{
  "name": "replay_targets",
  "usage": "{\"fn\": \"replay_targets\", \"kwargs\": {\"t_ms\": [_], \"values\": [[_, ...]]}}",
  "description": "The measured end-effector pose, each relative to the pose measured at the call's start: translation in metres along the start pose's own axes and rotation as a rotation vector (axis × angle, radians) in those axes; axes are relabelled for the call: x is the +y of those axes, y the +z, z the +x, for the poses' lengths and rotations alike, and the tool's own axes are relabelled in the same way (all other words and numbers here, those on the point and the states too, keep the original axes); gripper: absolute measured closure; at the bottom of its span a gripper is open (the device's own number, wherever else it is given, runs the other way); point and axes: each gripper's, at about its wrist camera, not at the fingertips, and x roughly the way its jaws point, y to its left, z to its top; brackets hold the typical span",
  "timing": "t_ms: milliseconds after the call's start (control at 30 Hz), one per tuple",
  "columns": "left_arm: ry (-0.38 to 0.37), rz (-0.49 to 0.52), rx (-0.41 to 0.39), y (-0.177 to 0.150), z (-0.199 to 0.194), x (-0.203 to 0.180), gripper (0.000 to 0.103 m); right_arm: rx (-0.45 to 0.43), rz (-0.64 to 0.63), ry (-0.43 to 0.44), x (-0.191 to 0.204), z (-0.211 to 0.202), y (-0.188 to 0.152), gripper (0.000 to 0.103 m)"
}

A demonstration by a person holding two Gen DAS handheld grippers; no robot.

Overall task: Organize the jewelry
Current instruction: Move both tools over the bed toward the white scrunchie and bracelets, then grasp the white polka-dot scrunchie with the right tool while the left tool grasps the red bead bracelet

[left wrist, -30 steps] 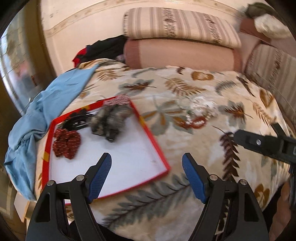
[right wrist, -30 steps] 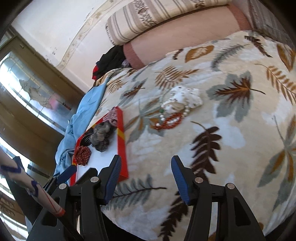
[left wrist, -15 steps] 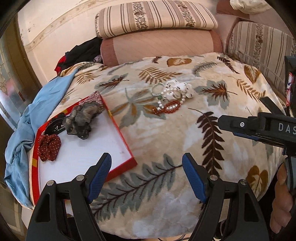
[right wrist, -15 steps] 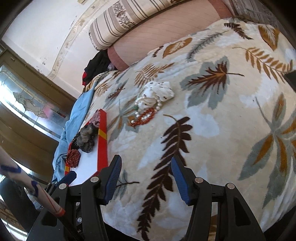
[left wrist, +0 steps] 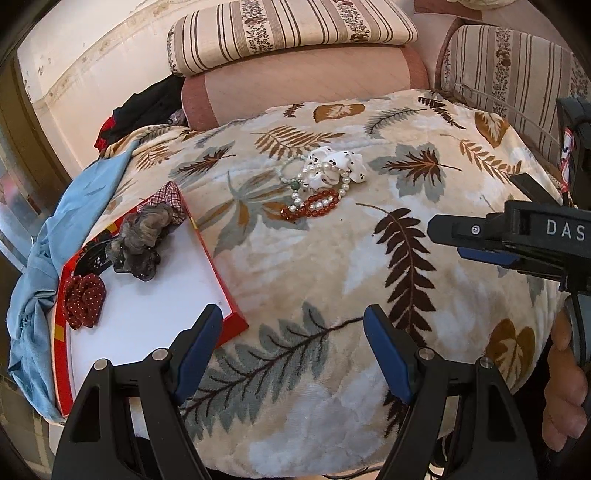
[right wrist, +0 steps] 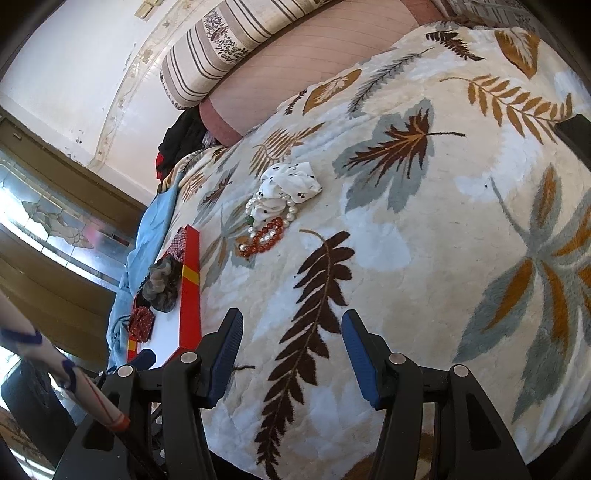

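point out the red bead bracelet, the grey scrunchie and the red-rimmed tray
red bead bracelet (left wrist: pixel 320 205), left wrist view, on its beaded loop
grey fabric scrunchie (left wrist: pixel 142 240), left wrist view, on its gathered middle
red-rimmed white tray (left wrist: pixel 225 284), left wrist view, on its right rim

On the blanket (left wrist: pixel 295 266), at the left, a flat box lid (left wrist: pixel 155 306). In the lid, at its far end, three hair ties: a dotted scrunchie (left wrist: pixel 83 301) at the left, a bigger scrunchie (left wrist: pixel 142 240) just right of it and farther back, a checked one (left wrist: pixel 171 201) over the far corner. Right of the lid and farther away, a small heap: a bead bracelet (left wrist: pixel 314 205) nearest, a pearl bracelet (left wrist: pixel 325 177) touching it behind, a spotted scrunchie (left wrist: pixel 340 162) at the far end. Left of the lid, a cloth (left wrist: pixel 55 240) hanging over the edge. Behind the blanket, a bolster (left wrist: pixel 295 81), with a striped pillow (left wrist: pixel 288 33) on top. Near the front, the left gripper (left wrist: pixel 291 343); at the right, the right gripper (right wrist: pixel 291 354).
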Motion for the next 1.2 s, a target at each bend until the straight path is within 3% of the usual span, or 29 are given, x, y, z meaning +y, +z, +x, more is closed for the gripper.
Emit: {"fn": "replay_targets", "kwargs": {"t_ms": [333,533,667,733,767,800,933,1200], "values": [[-0.033,-0.077,-0.026,0.009,0.009,0.032,0.025,-0.007,0.014,-0.014,0.004,0.023,0.034,0.043],[-0.037,-0.125,-0.035,0.011,0.017,0.056,0.025,-0.019,0.061,-0.014,0.009,0.062,0.085,0.043],[-0.042,-0.149,-0.038,0.013,0.023,0.07,0.025,0.022,0.14,-0.016,0.003,0.103,0.113,0.043],[-0.043,-0.157,-0.04,0.016,0.026,0.076,0.025,0.036,0.136,-0.016,0.003,0.12,0.118,0.054],[-0.045,-0.16,-0.042,0.017,0.027,0.078,0.025,0.048,0.132,0.0,0.004,0.125,0.119,0.081],[-0.048,-0.162,-0.045,0.019,0.028,0.08,0.025,0.062,0.128,0.008,0.004,0.129,0.119,0.09],[-0.072,-0.172,-0.05,0.029,0.035,0.083,0.025,-0.037,0.099,-0.019,0.0,0.101,0.12,0.092],[-0.17,-0.186,-0.003,0.059,0.066,0.055,0.025,-0.31,-0.013,-0.164,-0.016,-0.009,0.106,0.092]]}}
